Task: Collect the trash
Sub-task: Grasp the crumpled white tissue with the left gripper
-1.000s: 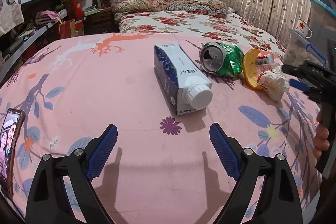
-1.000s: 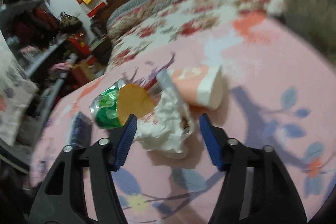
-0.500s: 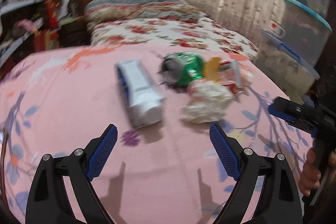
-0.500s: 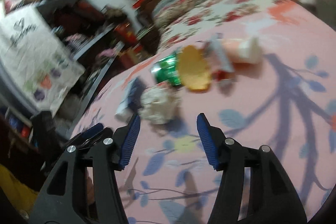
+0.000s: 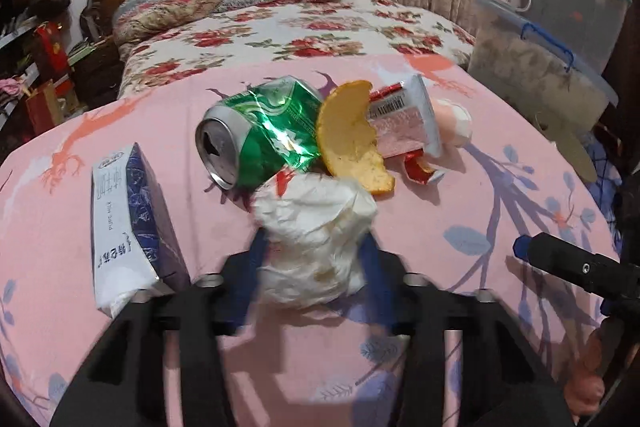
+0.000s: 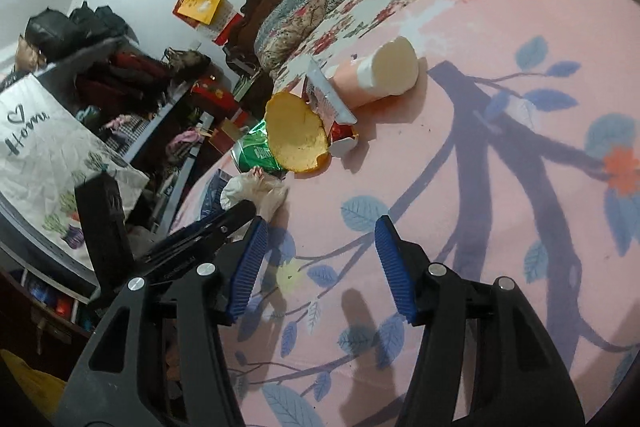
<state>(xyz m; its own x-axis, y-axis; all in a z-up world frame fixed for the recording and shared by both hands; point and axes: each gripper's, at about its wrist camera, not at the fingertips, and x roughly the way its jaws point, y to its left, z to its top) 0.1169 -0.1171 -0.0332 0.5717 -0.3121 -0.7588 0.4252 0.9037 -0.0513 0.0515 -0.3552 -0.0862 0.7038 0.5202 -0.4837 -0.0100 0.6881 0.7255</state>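
Note:
A crumpled white tissue (image 5: 316, 231) lies on the pink cloth, in front of a dented green can (image 5: 268, 135) and an orange peel (image 5: 348, 139). My left gripper (image 5: 314, 247) is closing on the tissue, and its blue pads touch both sides of the wad. A blue-and-white carton (image 5: 128, 223) lies to the left. A red-and-white wrapper (image 5: 404, 123) and a pink cup (image 5: 456, 119) lie behind the peel. My right gripper (image 6: 320, 259) hovers open over bare cloth, nothing between its fingers. From there the tissue (image 6: 256, 187) and the left gripper (image 6: 216, 227) show at the left.
Behind the pink-covered surface (image 5: 500, 187) stands a bed with a floral cover (image 5: 300, 35). Stacked plastic storage boxes (image 5: 552, 67) stand at the right. Cluttered shelves (image 6: 120, 99) run along the left. A person's hand (image 5: 588, 387) holds the right gripper at the lower right.
My left gripper swung right from the carton to the tissue and its jaws narrowed around it. The right gripper, earlier around the tissue, opened wider and drew back from the pile.

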